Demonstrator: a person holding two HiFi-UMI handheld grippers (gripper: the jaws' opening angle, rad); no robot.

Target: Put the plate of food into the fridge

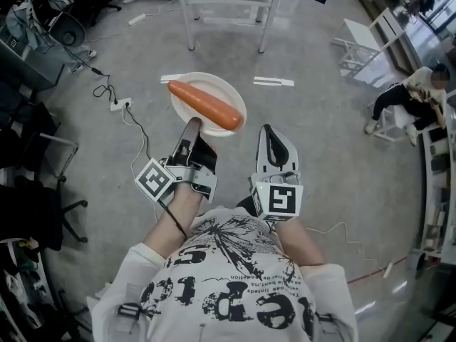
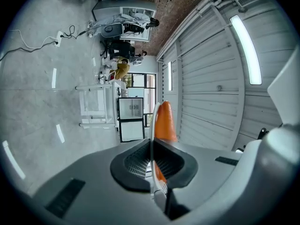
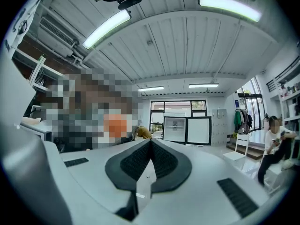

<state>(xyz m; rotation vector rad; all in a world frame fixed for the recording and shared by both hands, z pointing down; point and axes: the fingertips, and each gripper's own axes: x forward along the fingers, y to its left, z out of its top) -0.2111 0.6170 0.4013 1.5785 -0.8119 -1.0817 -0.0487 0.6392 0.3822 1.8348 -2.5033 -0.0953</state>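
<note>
My left gripper (image 1: 192, 125) has its fingers clenched on the near rim of the plate (image 1: 217, 91), carrot (image 1: 205, 105) lying across it, held above the floor (image 1: 328, 148). Right gripper (image 1: 268, 130) sits just right, fingers pinched together on nothing. That far glass-front box might be the fridge (image 3: 174, 128), can't swear.

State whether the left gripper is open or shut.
The left gripper is shut on the plate: its own view shows the jaws pinching the white rim, carrot beyond.
</note>
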